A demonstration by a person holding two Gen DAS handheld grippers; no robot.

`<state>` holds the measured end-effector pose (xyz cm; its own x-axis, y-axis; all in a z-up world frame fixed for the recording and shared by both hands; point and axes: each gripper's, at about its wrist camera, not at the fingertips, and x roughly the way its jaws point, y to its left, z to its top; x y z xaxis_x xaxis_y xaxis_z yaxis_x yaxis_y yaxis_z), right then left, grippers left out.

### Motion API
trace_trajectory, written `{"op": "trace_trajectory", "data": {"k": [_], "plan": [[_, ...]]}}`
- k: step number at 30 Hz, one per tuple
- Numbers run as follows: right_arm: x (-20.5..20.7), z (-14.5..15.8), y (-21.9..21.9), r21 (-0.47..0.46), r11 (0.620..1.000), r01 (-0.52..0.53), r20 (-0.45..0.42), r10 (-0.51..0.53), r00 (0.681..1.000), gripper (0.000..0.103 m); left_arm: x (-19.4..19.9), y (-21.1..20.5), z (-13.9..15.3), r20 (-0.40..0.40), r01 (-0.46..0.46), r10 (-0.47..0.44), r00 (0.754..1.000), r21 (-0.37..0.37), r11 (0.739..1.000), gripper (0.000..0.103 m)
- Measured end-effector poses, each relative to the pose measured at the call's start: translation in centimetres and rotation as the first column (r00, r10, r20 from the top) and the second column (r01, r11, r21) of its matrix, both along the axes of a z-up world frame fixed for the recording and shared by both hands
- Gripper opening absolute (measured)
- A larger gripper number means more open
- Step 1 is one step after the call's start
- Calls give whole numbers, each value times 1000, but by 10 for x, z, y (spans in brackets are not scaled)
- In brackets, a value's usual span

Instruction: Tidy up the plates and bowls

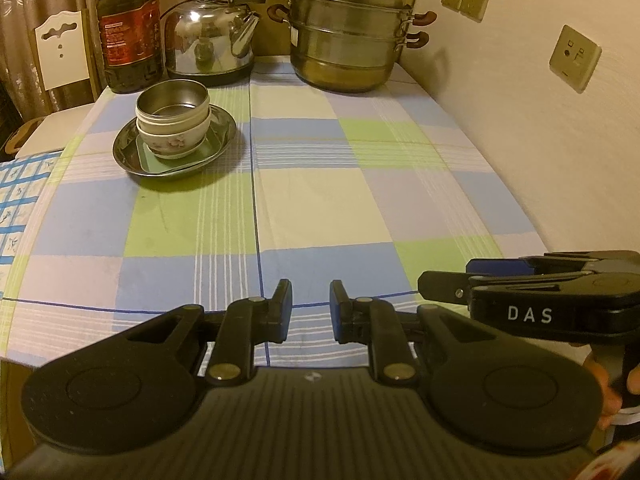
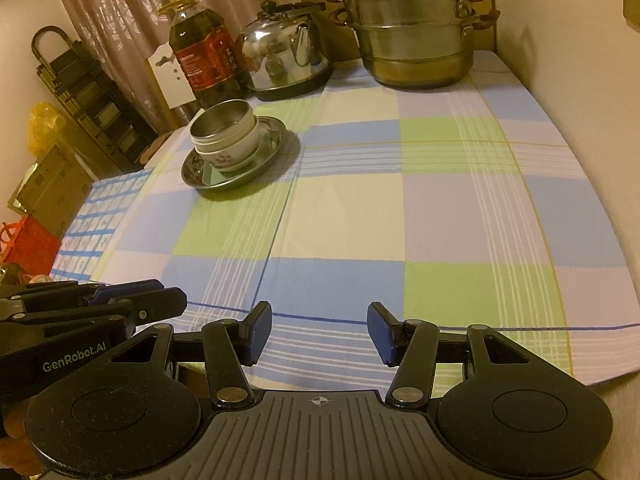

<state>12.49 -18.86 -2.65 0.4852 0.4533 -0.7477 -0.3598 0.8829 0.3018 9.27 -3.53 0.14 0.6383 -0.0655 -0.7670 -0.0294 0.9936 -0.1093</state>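
A steel plate (image 1: 132,160) (image 2: 200,182) stands on the checked cloth at the far left. In it lies a green square plate (image 1: 154,164), and on that a floral ceramic bowl (image 1: 172,146) (image 2: 226,160), a white bowl and a steel bowl (image 1: 172,100) (image 2: 220,120) nested on top. My left gripper (image 1: 311,308) (image 2: 172,292) hovers over the table's near edge, its jaws a narrow gap apart with nothing between them. Just to its right my right gripper (image 2: 320,332) (image 1: 448,274) stands open wider, also with nothing in it. Both are far from the stack.
Along the back stand an oil bottle (image 1: 128,28), a steel kettle (image 1: 210,36) and a stacked steamer pot (image 1: 348,32). A wall with sockets (image 1: 574,58) runs along the right. Beyond the cloth's left edge are a white chair back (image 1: 60,52) and boxes (image 2: 44,184).
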Motion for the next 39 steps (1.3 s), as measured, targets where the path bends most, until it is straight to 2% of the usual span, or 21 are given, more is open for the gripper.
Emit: {"op": "trace_trajectory", "data": {"k": [39], "plan": [[-1,-1,4,-10,1000,-4,-3,4,1000,53,-2,7,1,-3,-6,6,1000,-7,1000,17]]}}
